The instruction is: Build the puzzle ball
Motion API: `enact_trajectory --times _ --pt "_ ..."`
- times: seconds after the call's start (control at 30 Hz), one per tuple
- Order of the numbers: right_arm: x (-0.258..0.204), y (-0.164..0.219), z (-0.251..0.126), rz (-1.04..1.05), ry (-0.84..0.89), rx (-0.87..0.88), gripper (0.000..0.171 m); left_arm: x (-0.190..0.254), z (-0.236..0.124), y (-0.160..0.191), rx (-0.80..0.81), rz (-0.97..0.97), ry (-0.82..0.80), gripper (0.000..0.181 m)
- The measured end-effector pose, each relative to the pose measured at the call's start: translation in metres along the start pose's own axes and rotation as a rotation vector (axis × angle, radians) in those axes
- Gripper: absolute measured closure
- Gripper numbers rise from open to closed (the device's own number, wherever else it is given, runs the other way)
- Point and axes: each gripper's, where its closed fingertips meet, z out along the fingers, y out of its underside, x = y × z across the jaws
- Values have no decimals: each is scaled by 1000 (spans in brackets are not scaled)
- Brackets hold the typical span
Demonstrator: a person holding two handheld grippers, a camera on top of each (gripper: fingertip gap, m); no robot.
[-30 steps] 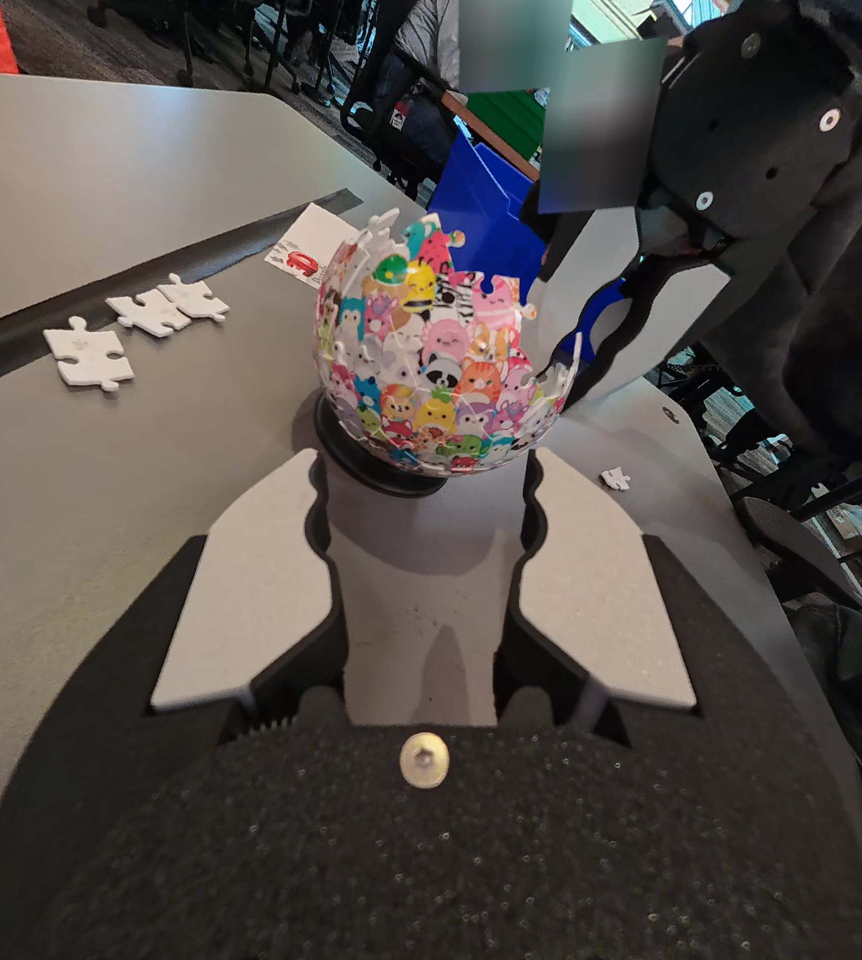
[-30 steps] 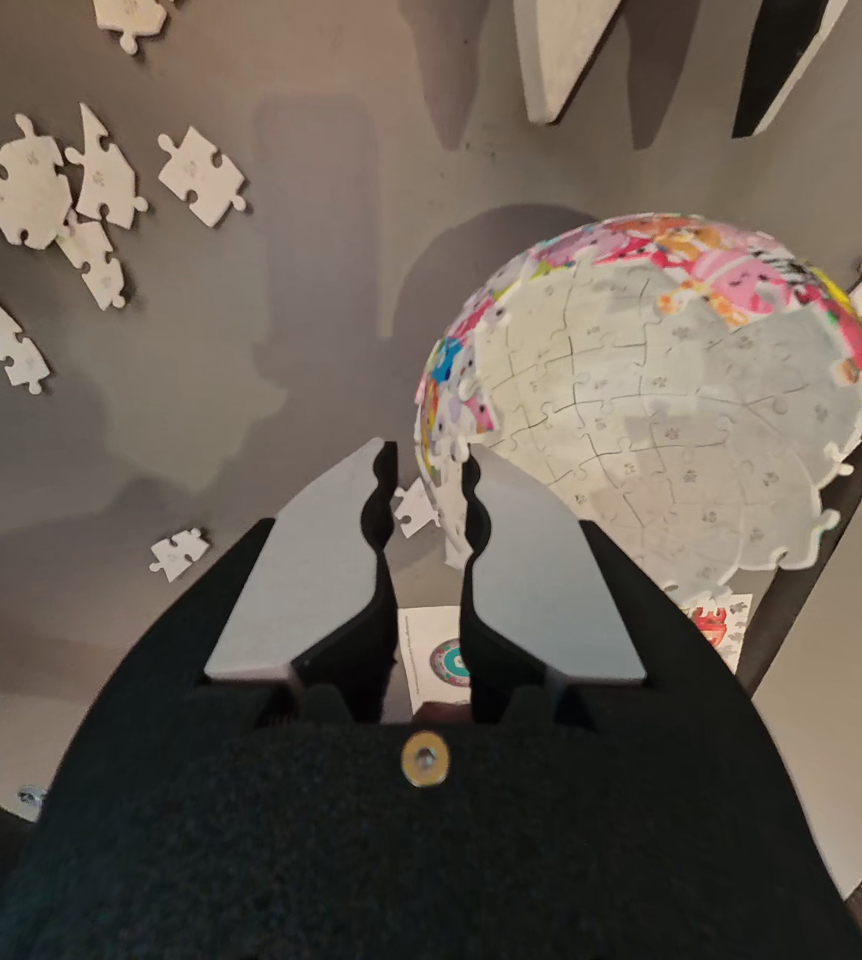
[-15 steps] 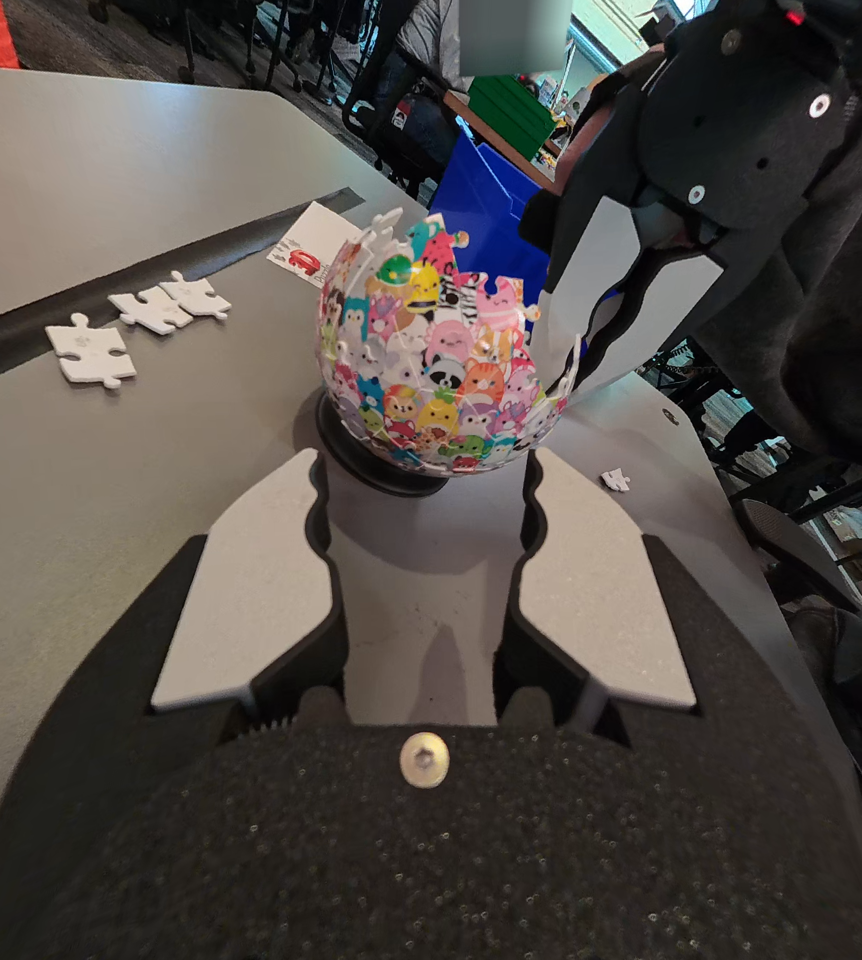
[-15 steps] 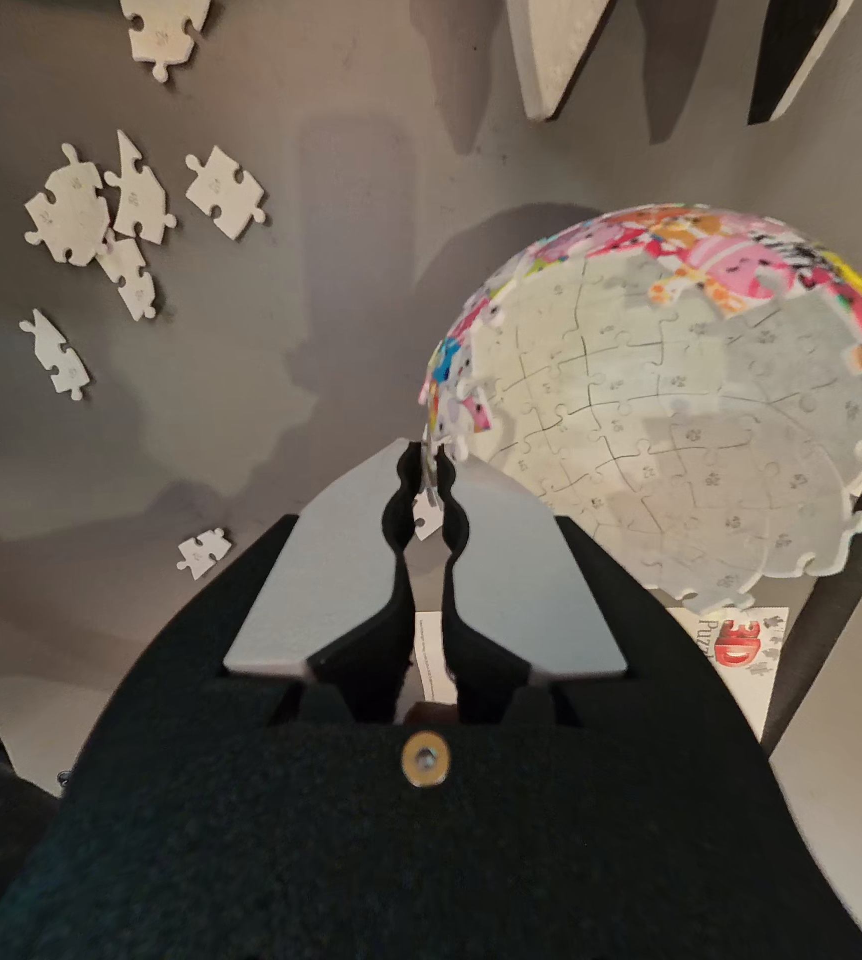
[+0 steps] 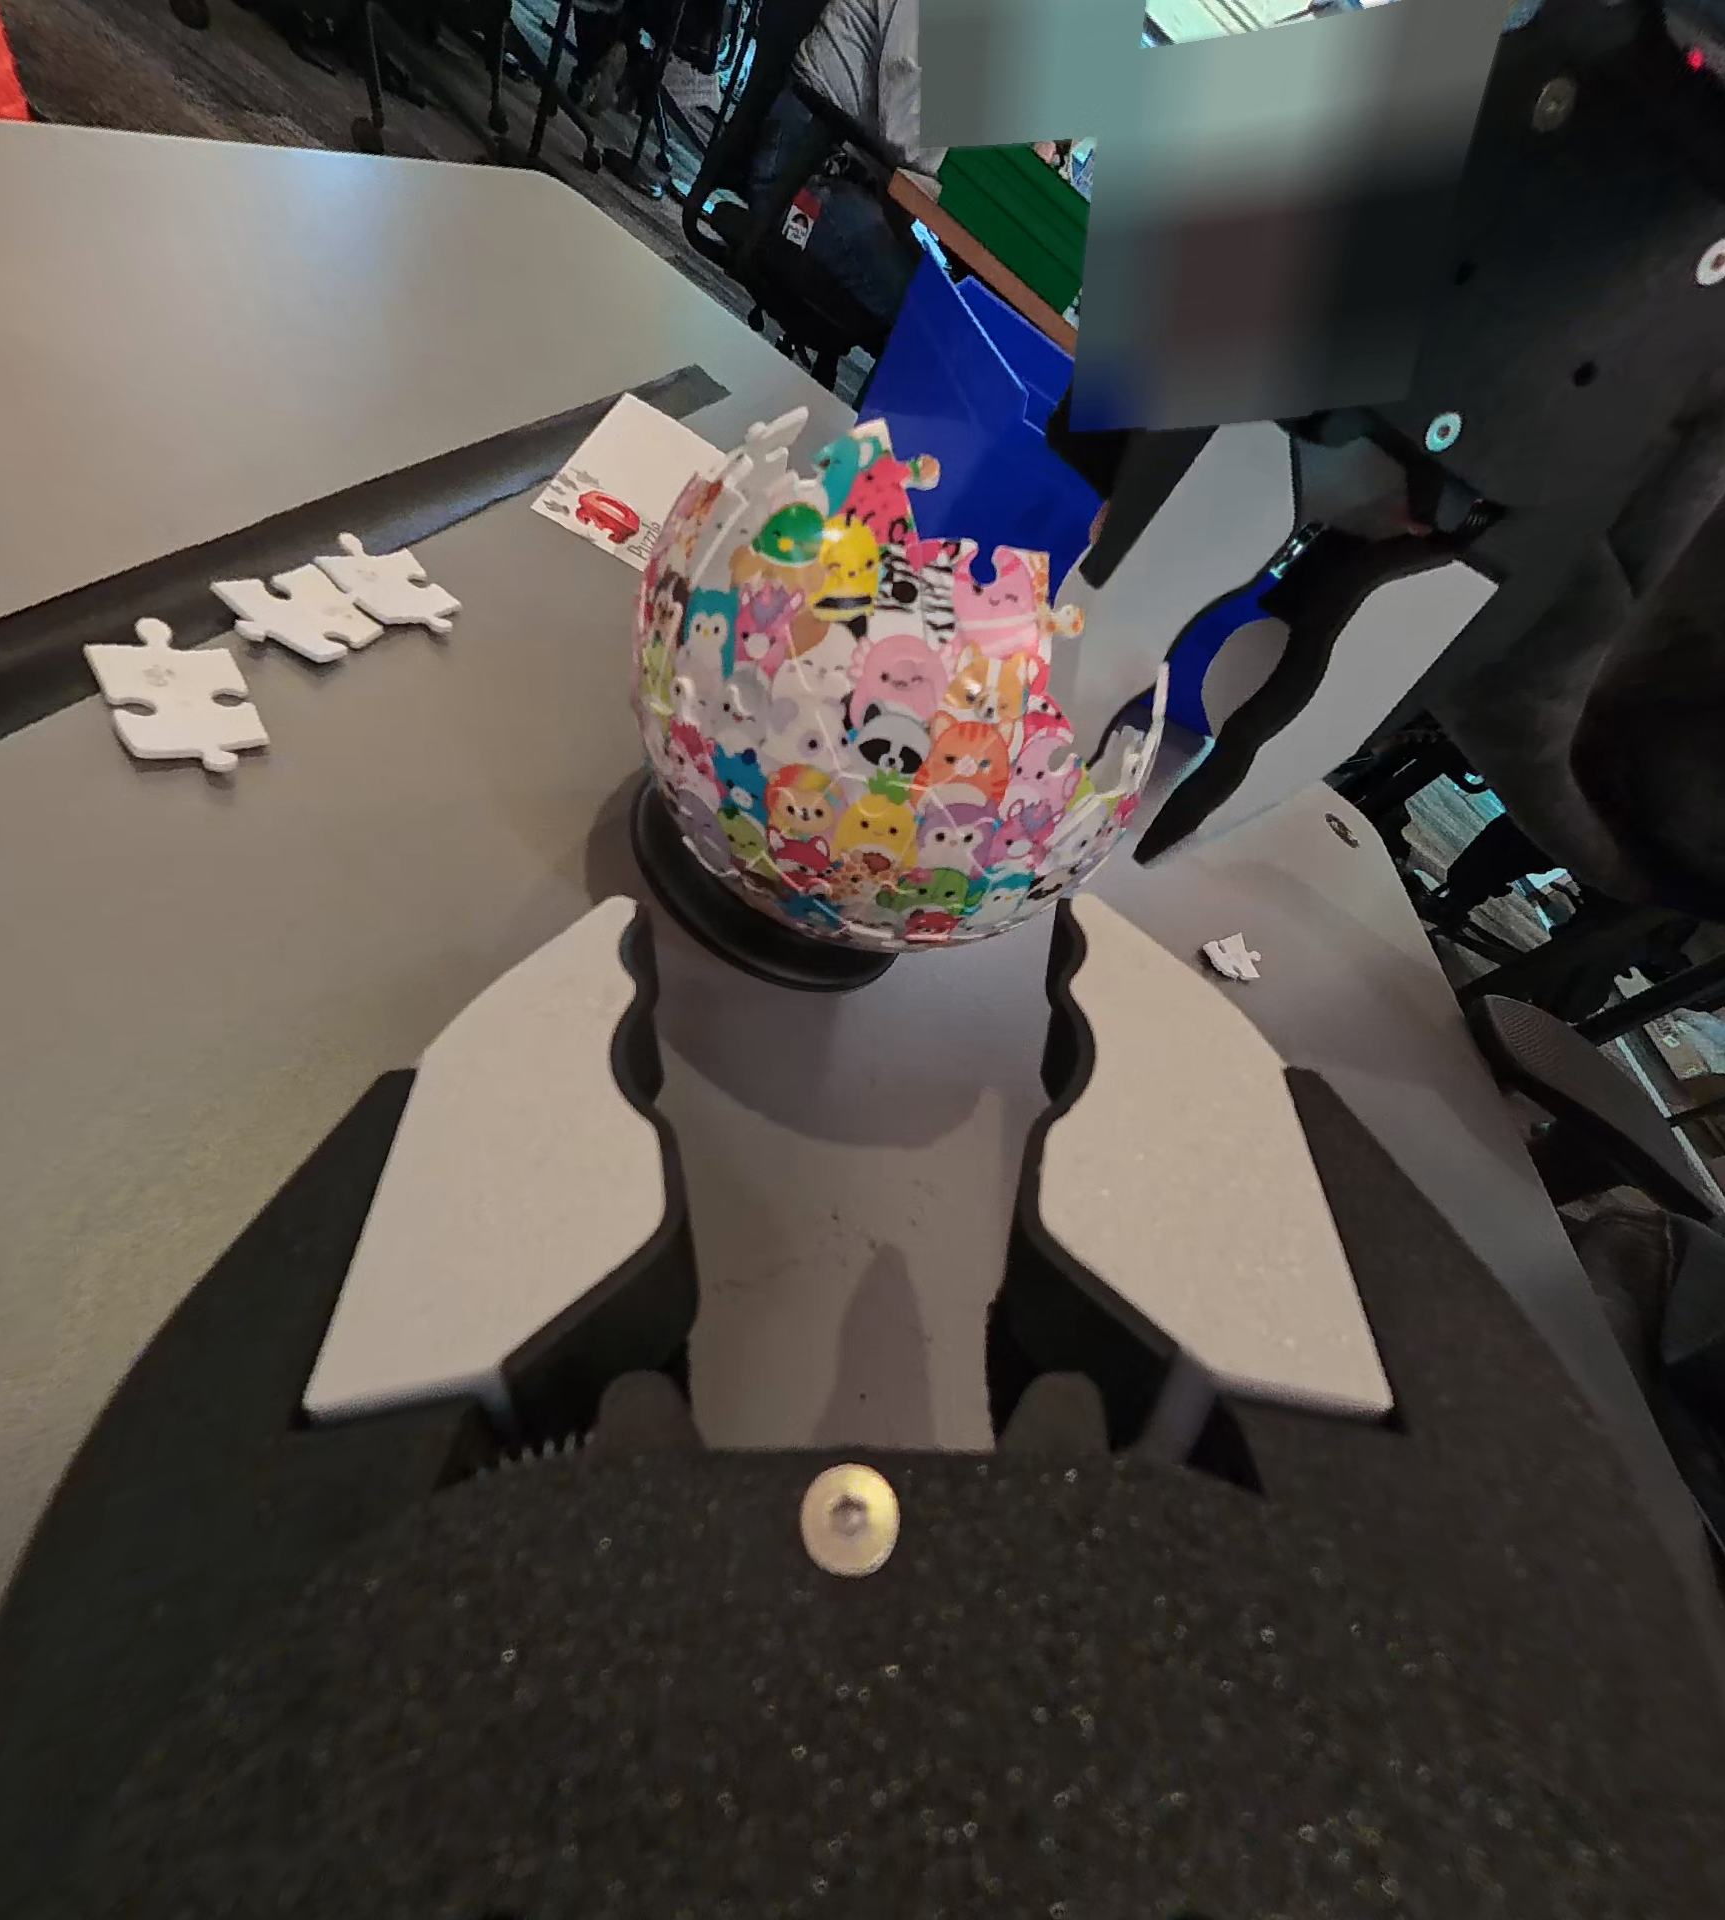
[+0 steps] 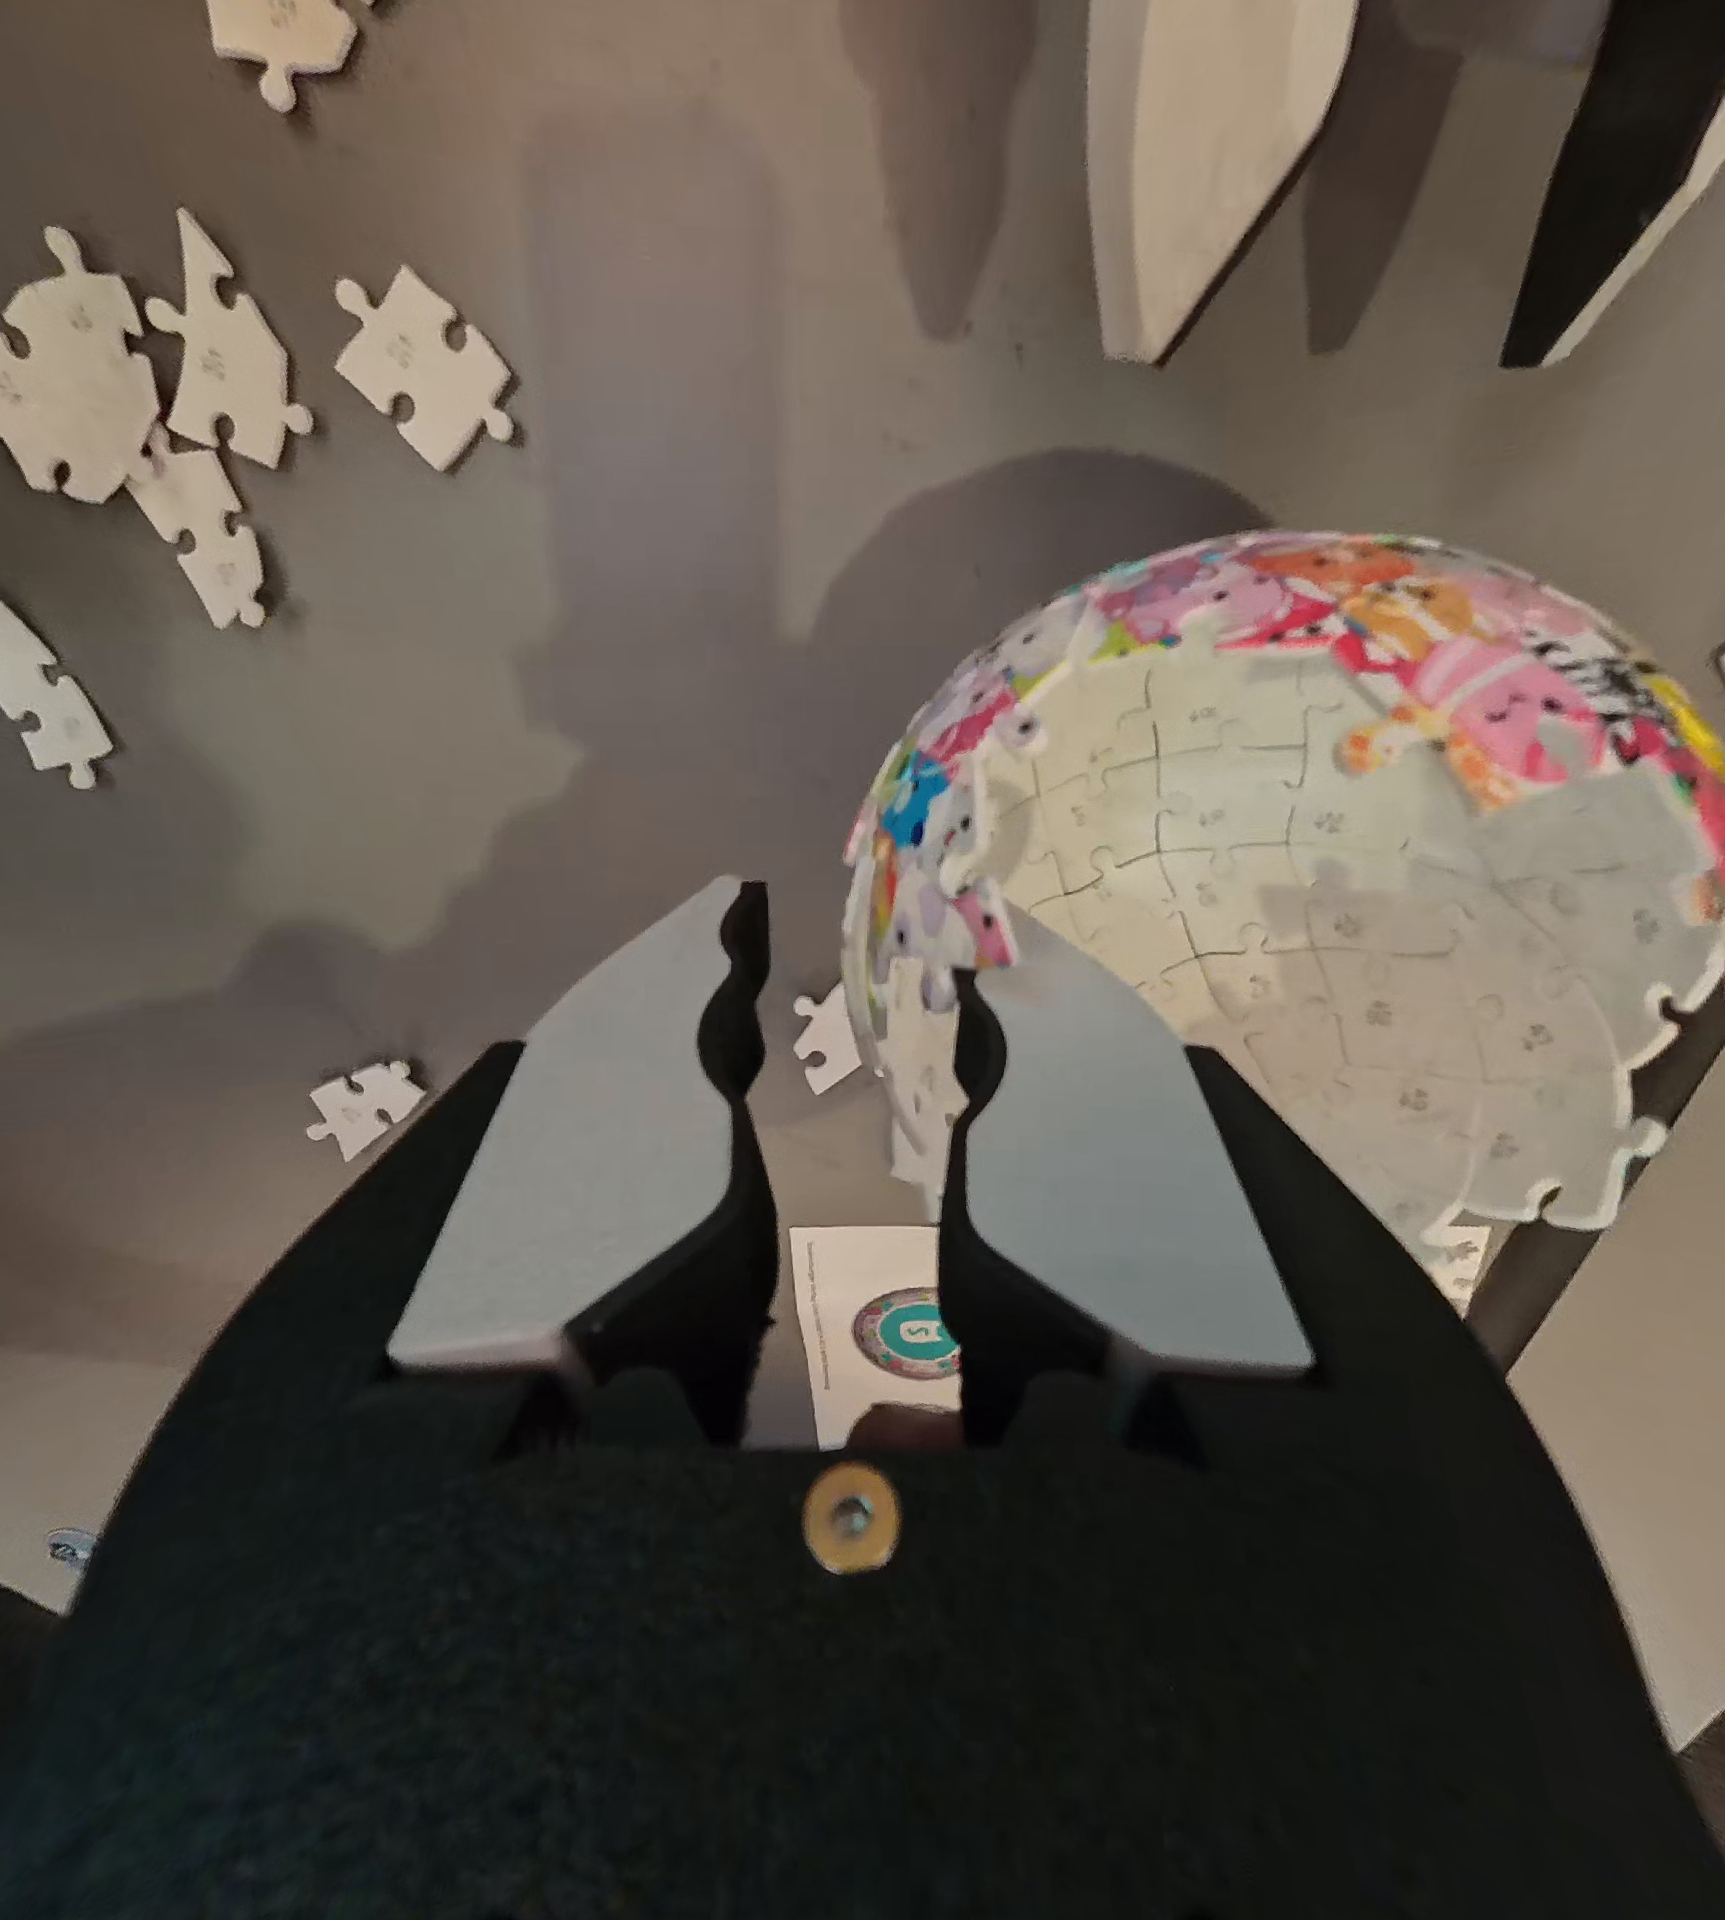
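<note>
The partly built puzzle ball point(image 5: 868, 727) is a colourful open shell on a black stand point(image 5: 733, 925). Its white inside shows in the right wrist view point(image 6: 1357, 935). My left gripper point(image 5: 847, 930) is open and empty, low on the table just in front of the ball. My right gripper point(image 6: 858, 935) is open at the ball's rim, one finger on each side of the shell's edge piece point(image 6: 915, 1060). It holds nothing. It also shows in the left wrist view point(image 5: 1123, 717), at the ball's right rim.
Several loose white pieces lie face down on the grey table point(image 6: 629, 520), in a cluster point(image 6: 214, 353) and singly point(image 6: 359, 1101). Three more lie left of the ball point(image 5: 172, 696) and a small one to its right point(image 5: 1232, 951). A leaflet point(image 5: 629, 478) lies behind the ball. Chairs stand beyond the table edge.
My right gripper was nearly shut on the ball's edge piece half a second ago and has opened its jaws there. The left gripper and the ball have not moved.
</note>
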Motion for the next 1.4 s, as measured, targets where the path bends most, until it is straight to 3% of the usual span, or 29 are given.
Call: enact_trajectory --times 0.17,0.3,0.43,0.53,0.63,0.7,1.1,1.4 --pt "-2 -1 2 23 -51 -20 141 1 1 2 -10 30 -21 111" --pt "-4 0 1 42 -89 -14 147 1 -1 3 -4 125 -132 117" --pt "-6 -1 -6 75 -111 21 145 19 2 14 -20 273 -264 138" --pt "-7 0 -10 76 -113 34 147 51 16 30 -53 363 -265 151" --pt "-8 0 -10 75 -112 51 160 77 37 33 -41 443 -262 178" --pt "-5 1 -9 90 -104 65 167 82 51 40 -78 437 -262 181" --pt "-5 1 -11 128 -156 96 169 69 68 47 -142 436 -378 181" --pt "-10 -1 -12 117 -147 88 169 67 75 42 -116 386 -369 181"
